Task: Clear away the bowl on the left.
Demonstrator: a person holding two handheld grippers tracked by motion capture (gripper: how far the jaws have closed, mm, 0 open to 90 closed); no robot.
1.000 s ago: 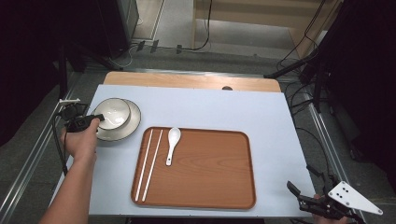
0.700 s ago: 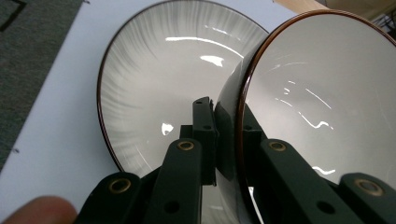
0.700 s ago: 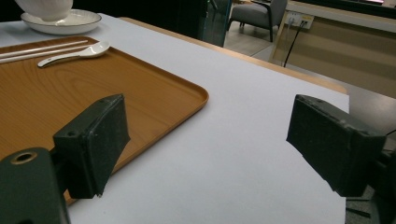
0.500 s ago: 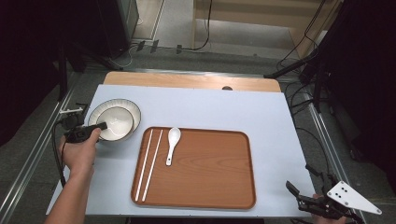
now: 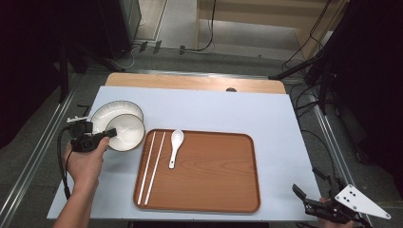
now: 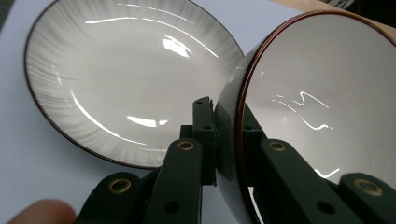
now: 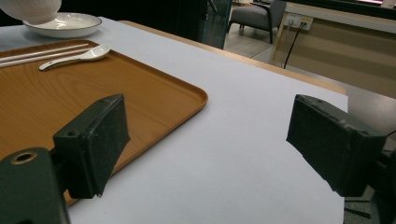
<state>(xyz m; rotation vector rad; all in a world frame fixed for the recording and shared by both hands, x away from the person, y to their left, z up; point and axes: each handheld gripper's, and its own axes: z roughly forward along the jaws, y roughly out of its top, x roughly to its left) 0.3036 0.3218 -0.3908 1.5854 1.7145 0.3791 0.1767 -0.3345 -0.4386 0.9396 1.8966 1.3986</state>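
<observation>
In the high view the left gripper point(image 5: 105, 136) is partly covered by the hand point(image 5: 85, 161) that holds it, so only its dark front end is seen against the bowl point(image 5: 124, 133). The lower part of the bowl is cut off by the bottom edge in the left gripper view, and its far rim by the right edge. In the right gripper view only a white corner of the bowl is seen at 11 o'clock, cropped by the top edge. The right gripper point(image 5: 317, 203) is cut by the bottom edge of the high view, at about 5 o'clock on the table point(image 5: 266, 114); its grey plate is seen just to its right.

The bowl is gripped by its rim: in the left gripper view one jaw is pressed on the dark outer wall and the other lies inside the white hollow, the jaws being drawn close with only the wall between them. The bowl is tilted, its opening turned toward the right of that view. The plate point(image 5: 111, 110) is seen at 11 o'clock of the bowl, and the bowl overlaps its near edge. The tray point(image 5: 214, 166) lies at 3 o'clock of the bowl, with the chopsticks point(image 5: 151, 166) and spoon point(image 5: 174, 147) on its left part.

The right gripper's jaws are held wide apart, with nothing between them but bare table.
</observation>
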